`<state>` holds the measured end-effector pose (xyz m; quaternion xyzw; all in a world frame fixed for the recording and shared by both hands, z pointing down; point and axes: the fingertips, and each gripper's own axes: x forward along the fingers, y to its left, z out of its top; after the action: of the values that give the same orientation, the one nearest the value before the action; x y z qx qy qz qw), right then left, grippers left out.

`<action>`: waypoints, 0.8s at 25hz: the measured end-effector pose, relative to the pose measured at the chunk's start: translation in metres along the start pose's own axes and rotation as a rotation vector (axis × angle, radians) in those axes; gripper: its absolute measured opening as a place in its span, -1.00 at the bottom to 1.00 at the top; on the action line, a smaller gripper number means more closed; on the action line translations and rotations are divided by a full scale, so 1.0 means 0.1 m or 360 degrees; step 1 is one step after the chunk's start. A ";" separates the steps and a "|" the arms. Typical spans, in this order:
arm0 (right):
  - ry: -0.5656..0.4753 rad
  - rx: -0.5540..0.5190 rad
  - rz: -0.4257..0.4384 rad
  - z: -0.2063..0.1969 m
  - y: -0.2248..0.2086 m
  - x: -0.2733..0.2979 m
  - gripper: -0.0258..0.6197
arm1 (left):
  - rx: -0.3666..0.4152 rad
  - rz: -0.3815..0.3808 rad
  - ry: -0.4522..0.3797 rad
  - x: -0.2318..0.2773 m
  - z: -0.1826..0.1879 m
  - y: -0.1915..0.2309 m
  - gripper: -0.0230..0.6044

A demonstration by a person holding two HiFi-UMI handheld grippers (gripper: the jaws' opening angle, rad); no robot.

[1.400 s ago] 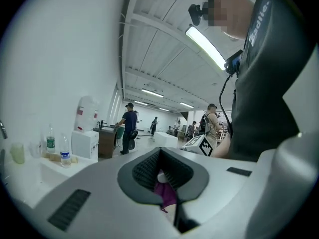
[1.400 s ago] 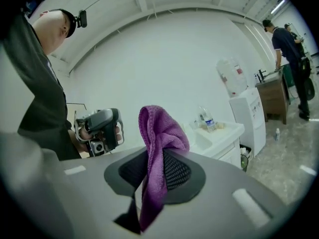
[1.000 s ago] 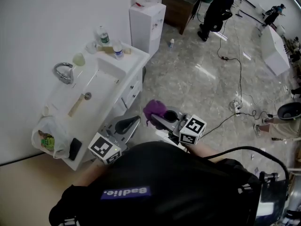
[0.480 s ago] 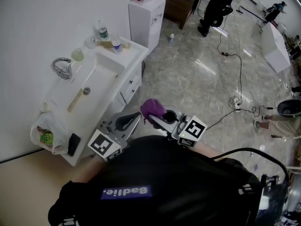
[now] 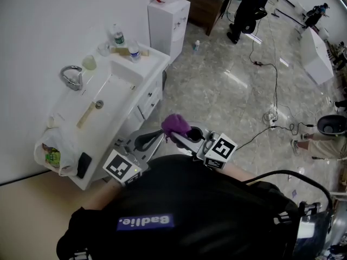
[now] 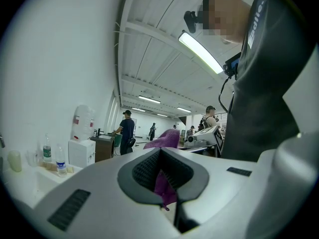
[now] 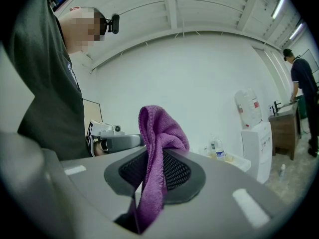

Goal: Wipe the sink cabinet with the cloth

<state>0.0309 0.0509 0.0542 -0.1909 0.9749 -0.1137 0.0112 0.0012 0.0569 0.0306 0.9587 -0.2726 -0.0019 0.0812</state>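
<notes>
The right hand-held gripper [image 5: 183,136] pinches the fuzzy purple cloth [image 5: 176,124], which bunches above its jaws, held in the air off the front of the white sink cabinet [image 5: 153,97]. The left hand-held gripper [image 5: 149,141], just beside it, has its jaws pressed together at the tips

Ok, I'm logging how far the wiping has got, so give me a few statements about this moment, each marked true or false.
1. The right gripper is shut on the purple cloth. True.
2. The cloth is pressed against the sink cabinet. False: it is held up in the air, off the cabinet.
3. Bottles stand at the far end of the cabinet top. True.
4. The plastic bag sits beside those bottles. False: it is at the near end, the opposite end from them.
</notes>
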 end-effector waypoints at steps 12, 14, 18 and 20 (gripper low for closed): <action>-0.0008 0.0034 -0.0032 -0.03 0.02 -0.01 -0.70 | -0.0002 -0.0017 0.0019 0.00 -0.03 -0.07 -0.91; -0.0016 0.0048 -0.0032 -0.02 0.03 -0.01 -0.70 | -0.0003 -0.0012 0.0018 -0.01 -0.03 -0.08 -0.91; -0.0037 0.0049 -0.0019 0.00 0.04 -0.01 -0.70 | -0.0004 -0.0001 0.0017 -0.02 -0.03 -0.08 -0.91; -0.0029 0.0048 -0.0023 -0.02 0.04 -0.01 -0.70 | -0.0004 0.0003 0.0017 -0.03 -0.02 -0.09 -0.91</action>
<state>0.0305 0.0553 0.0548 -0.1989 0.9715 -0.1266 0.0222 0.0036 0.0659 0.0314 0.9583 -0.2731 0.0030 0.0838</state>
